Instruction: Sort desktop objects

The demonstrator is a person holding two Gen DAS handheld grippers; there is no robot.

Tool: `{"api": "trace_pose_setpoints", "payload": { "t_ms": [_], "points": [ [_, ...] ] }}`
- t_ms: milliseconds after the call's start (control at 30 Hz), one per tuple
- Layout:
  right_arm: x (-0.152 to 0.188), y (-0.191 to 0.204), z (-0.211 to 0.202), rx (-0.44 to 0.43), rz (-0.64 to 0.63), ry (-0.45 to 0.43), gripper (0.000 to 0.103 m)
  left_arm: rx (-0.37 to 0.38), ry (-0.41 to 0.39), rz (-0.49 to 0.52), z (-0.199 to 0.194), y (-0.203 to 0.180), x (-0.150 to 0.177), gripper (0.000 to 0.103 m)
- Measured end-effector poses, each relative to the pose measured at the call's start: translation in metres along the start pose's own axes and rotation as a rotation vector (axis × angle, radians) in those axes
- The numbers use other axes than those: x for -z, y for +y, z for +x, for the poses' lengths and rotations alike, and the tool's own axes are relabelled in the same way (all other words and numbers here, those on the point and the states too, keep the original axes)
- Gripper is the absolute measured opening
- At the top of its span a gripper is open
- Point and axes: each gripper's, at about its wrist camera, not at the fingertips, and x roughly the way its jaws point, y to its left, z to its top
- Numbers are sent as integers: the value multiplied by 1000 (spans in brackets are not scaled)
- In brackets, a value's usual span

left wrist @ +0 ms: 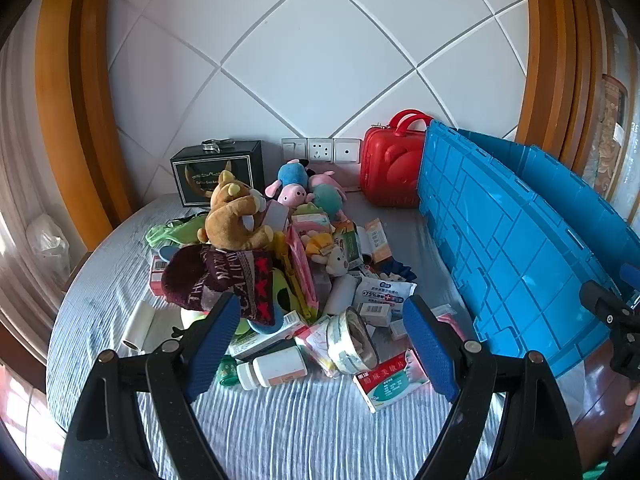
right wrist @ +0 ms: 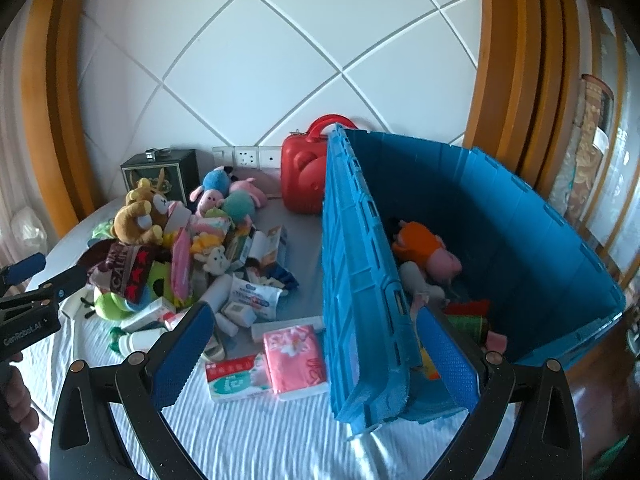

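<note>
the surface (left wrist: 280, 432), round and under a pale ribbed cloth, carries everything here. the blue crate (right wrist: 520, 240) is the biggest thing on it, at the right side, its hinged lid flap (right wrist: 360, 280) standing upright along the edge that faces the pile. inside the crate lie an orange plush (right wrist: 416, 242), a pale plush just below it and some red and green items.

behind the crate's far corner a red case (left wrist: 390, 174) stands against the wall, and a black box (left wrist: 218, 172) stands farther left.

the pile of objects (left wrist: 280, 264) sits in the middle of the surface, left of the crate: a brown bear plush (left wrist: 232, 216) on top, a maroon knit cap (left wrist: 216, 276) under it, pink and blue pig plushes behind, then boxes, a wipes packet and a tape roll (left wrist: 354, 340).

the left gripper (left wrist: 322, 344) hovers over the near edge of the pile, jaws spread wide and holding nothing; the tape roll and a white bottle (left wrist: 272, 368) lie below the gap, untouched.

the right gripper (right wrist: 316, 344) is likewise released and empty, its jaws straddling the lid flap without touching it, with a pink tissue pack (right wrist: 294, 360) and a medicine box (right wrist: 232, 376) on the cloth below the left jaw's side.
</note>
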Motion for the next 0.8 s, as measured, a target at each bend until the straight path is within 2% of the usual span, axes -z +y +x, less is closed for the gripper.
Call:
{"api": "trace_pose_setpoints", "payload": {
  "t_ms": [200,400,533,633,767,800],
  "points": [
    [-2,4,6,-11,-4,12,103,17,16,-21,7,10,3,83],
    [-2,14,18,-32,-14,29,103,-26,43,-38,24,29,12,83],
    [1,30,34,-79,-38,59,103,-86,84,-69,45,57,26,83],
    [5,48,46,-79,-89,70,103,-165,123,-91,64,81,38,83],
    [13,72,66,-146,-123,110,103,-267,178,-121,89,114,57,84],
    [15,78,71,-156,-134,120,103,-272,196,-120,95,120,62,84]
  ]
}}
